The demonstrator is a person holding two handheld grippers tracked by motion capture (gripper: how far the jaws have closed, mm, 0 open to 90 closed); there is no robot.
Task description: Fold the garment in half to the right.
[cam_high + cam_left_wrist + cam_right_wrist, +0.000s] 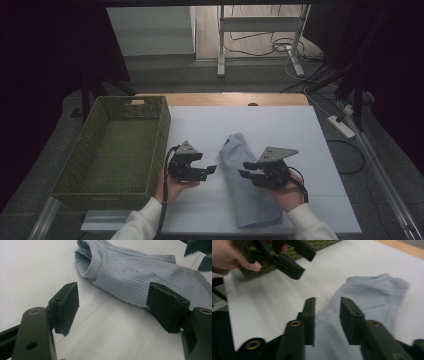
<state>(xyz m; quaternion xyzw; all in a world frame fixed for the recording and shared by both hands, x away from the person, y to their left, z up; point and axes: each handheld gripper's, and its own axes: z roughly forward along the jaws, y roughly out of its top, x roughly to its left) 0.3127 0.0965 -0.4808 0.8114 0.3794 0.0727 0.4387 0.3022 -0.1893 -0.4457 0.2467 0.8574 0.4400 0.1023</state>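
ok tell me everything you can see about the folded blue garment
The folded blue garment is pale blue-grey knit with a perforated mesh panel and ribbed edges, folded into a long strip. It lies flat on the white table cover, running away from the person, right of the green basket. Nothing grips it.

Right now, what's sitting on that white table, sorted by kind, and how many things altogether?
Folded light-blue garment: 1
Green woven basket: 1
Hand-held grippers: 2, the left gripper and the right gripper
Total: 4
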